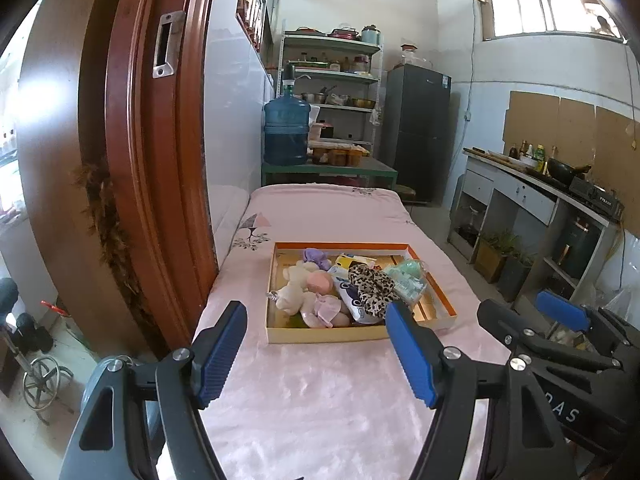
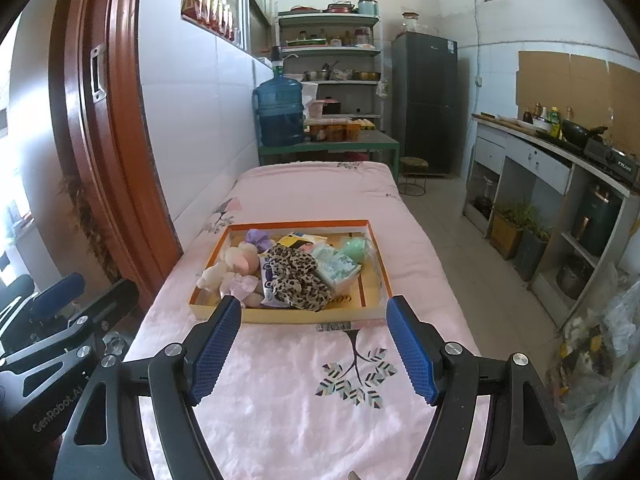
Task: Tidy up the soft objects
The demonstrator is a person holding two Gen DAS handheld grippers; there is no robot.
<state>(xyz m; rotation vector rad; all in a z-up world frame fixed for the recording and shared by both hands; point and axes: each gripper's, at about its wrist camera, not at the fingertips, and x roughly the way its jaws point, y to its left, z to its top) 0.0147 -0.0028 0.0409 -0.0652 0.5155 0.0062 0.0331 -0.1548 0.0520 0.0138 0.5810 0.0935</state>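
Observation:
A shallow orange-rimmed box point(image 1: 440, 300) point(image 2: 376, 256) lies on a pink-covered table. In it lie a cream plush toy point(image 1: 294, 288) point(image 2: 216, 272), a leopard-print cloth point(image 1: 372, 286) point(image 2: 298, 276), a purple soft item point(image 1: 316, 257) point(image 2: 258, 238), a pale green tissue pack point(image 1: 408, 280) point(image 2: 336, 266) and a white-blue packet point(image 1: 352, 300). My left gripper point(image 1: 316, 344) is open and empty, short of the box. My right gripper point(image 2: 314, 344) is open and empty, also short of the box; it shows at the right of the left wrist view point(image 1: 560, 312).
The pink cloth point(image 1: 320, 400) point(image 2: 320, 200) covers the long table. A brown door frame point(image 1: 152, 160) stands close on the left. A blue water jug point(image 1: 286, 130), shelves, a dark fridge point(image 1: 418, 128) and a kitchen counter point(image 2: 560, 152) stand behind and right.

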